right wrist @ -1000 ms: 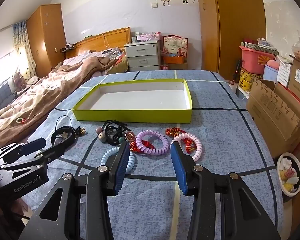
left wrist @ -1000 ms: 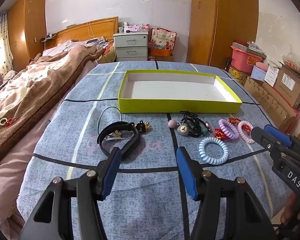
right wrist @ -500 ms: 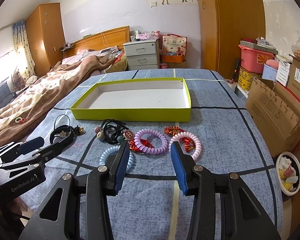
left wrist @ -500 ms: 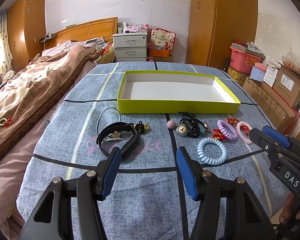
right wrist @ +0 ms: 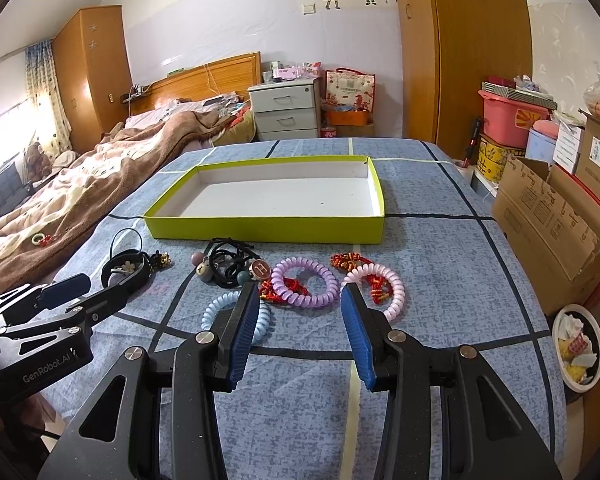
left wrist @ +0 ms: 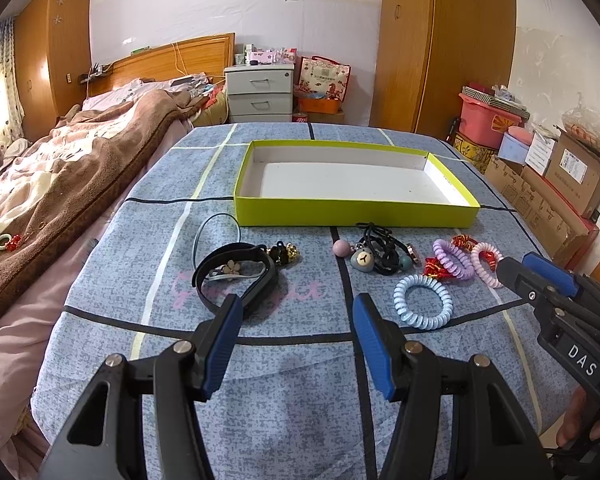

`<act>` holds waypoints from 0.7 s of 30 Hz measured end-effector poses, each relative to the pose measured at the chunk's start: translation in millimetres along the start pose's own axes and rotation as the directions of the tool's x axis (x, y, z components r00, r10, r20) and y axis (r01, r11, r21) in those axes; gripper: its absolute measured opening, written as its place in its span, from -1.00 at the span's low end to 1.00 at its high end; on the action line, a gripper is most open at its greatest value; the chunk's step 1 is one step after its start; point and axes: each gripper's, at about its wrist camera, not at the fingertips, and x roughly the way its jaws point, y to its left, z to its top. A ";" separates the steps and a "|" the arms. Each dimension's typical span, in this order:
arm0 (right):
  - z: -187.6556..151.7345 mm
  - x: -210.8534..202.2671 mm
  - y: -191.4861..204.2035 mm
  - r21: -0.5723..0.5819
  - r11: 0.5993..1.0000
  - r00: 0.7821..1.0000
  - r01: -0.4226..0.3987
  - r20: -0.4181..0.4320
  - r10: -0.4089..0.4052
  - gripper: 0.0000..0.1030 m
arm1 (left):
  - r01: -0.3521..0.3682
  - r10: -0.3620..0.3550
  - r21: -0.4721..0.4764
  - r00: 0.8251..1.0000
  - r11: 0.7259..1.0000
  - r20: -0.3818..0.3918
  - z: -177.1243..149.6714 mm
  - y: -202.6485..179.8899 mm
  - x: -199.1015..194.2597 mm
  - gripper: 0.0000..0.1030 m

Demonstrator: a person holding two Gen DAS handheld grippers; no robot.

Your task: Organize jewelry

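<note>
An empty yellow-green box sits mid-table on the blue cloth. In front of it lie a black headband, black hair ties with a bear charm, a purple coil, a pink coil, red knotted cords and a light blue coil. My left gripper hovers open just short of the headband. My right gripper hovers open just short of the coils. Neither holds anything.
A bed with a brown blanket runs along the left. Cardboard boxes and a pink bin stand at the right, with a small waste bin on the floor. A grey drawer unit is behind the table.
</note>
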 end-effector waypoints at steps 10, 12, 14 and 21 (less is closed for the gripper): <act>-0.7 0.5 1.0 -0.001 1.000 1.000 0.003 -0.001 -0.003 -0.15 | -0.002 0.002 -0.002 1.000 1.000 -0.002 0.4 1.0 -0.5 0.16; -0.7 0.3 0.9 -0.002 1.000 1.000 0.002 0.000 -0.002 -0.15 | -0.001 0.001 -0.002 1.000 1.000 0.000 0.5 -0.2 -0.4 0.16; -0.7 0.3 1.0 -0.002 1.000 1.000 0.002 -0.002 -0.002 -0.15 | -0.002 0.002 -0.002 1.000 1.000 0.000 0.5 0.2 -0.8 0.16; -1.6 1.1 1.1 -0.002 1.000 1.000 -0.002 -0.005 0.002 -0.15 | 0.005 -0.005 0.000 1.000 1.000 -0.001 0.1 0.9 -0.1 0.16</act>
